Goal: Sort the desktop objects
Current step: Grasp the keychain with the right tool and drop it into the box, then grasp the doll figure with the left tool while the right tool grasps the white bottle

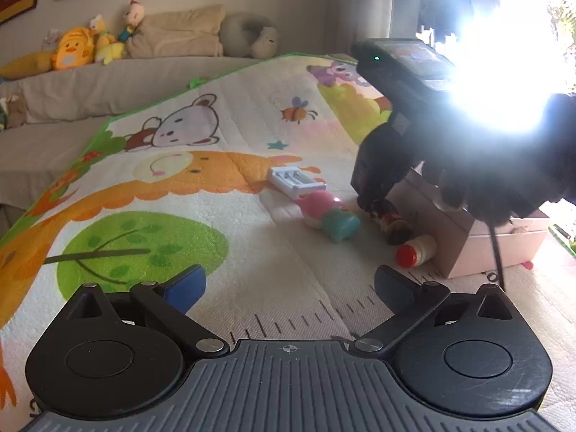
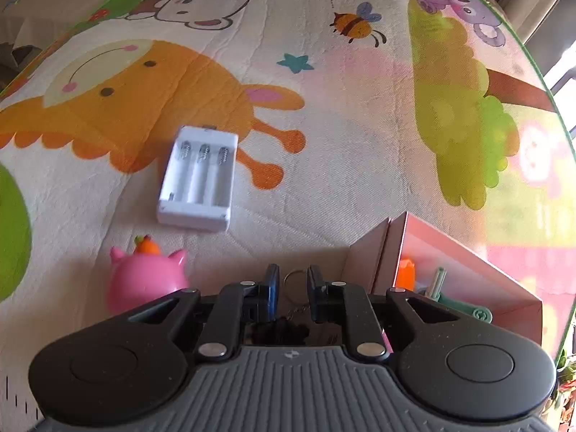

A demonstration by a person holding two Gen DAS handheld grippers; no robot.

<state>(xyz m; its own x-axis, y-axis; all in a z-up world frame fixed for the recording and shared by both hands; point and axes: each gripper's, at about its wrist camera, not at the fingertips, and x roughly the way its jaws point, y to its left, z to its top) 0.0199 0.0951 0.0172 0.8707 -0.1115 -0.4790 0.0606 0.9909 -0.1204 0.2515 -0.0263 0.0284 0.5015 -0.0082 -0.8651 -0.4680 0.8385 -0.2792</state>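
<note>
Right gripper [image 2: 292,288]: the jaws are drawn almost together, with only a narrow slot left between the pads; a metal key ring [image 2: 293,280] is seen in that slot.
Held thing: in the left wrist view the tips of the right gripper [image 1: 372,205] are set on the upper end of a dark keychain toy [image 1: 394,225]; it is judged to be pinched, though the pad contact itself is hidden.
Long axis: in the left wrist view the keychain toy is laid from 11 o'clock to 5 o'clock, with the gripped end at 11.
Key relation: in the right wrist view the open pink box [image 2: 460,252] is found at 3 o'clock from the fingertips, just beside them; its near wall is judged the edge to be cleared.
Box contents: an orange piece [image 2: 405,273] and a green piece [image 2: 464,306] are already seen inside, so free room is judged to lie toward the 1 o'clock corner.
Left gripper [image 1: 288,288]: held wide open with nothing between the pads, over bare mat [image 1: 180,187].
Nearer hand: the right is at the toy and the box; the left is well apart from both.
Other things: in the right wrist view a white battery holder [image 2: 198,180] lies at 11 o'clock and a pink toy [image 2: 147,280] at 9 o'clock.
Obstacles: in the left wrist view a teal toy [image 1: 340,225] lies at 9 o'clock of the keychain toy, and a red-capped bottle [image 1: 417,250] at 5 o'clock, against the box.
Open room: clear mat is left toward 12 o'clock.
</note>
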